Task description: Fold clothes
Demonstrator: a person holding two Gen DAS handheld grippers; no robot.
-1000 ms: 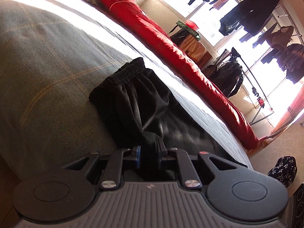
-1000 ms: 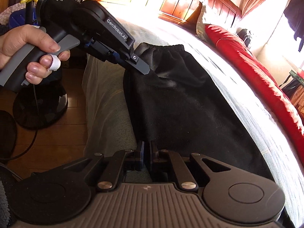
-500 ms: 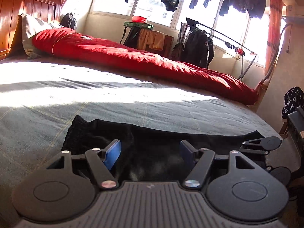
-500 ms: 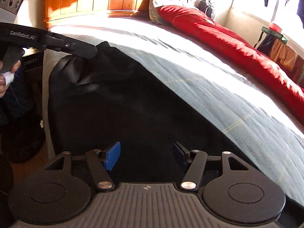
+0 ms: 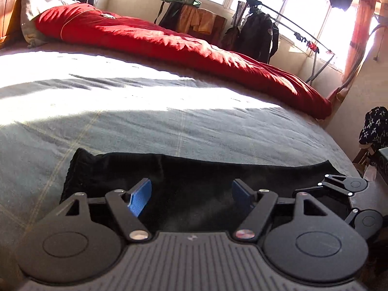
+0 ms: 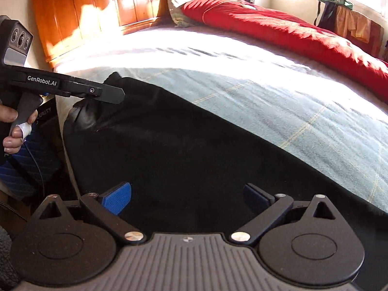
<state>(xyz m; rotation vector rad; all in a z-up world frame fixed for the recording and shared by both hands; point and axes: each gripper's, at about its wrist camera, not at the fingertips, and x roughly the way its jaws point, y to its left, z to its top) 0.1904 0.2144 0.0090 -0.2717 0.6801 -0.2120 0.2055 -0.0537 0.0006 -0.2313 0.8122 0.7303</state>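
A black garment (image 5: pixel 194 169) with an elastic waistband lies flat along the near edge of the grey-green bed (image 5: pixel 169 126). In the left wrist view my left gripper (image 5: pixel 191 196) is open just above the cloth, its blue pads (image 5: pixel 140 198) wide apart and holding nothing. My right gripper (image 5: pixel 325 181) shows at the garment's right end. In the right wrist view the right gripper (image 6: pixel 186 198) is open over the black garment (image 6: pixel 181 145), nothing between its pads. The left gripper (image 6: pixel 116 94) hovers over the waistband end, held by a hand (image 6: pixel 12 131).
A red duvet (image 5: pixel 181 43) runs along the far side of the bed, with a pillow (image 5: pixel 34 12) at the wooden headboard (image 6: pixel 84 17). A clothes rack (image 5: pixel 291 36) with dark jackets stands by the bright windows. The bed's near edge drops to the floor.
One second ago both grippers were shut on the garment's near edge. Both have since let go and opened, and the garment now lies spread flat on the bed.
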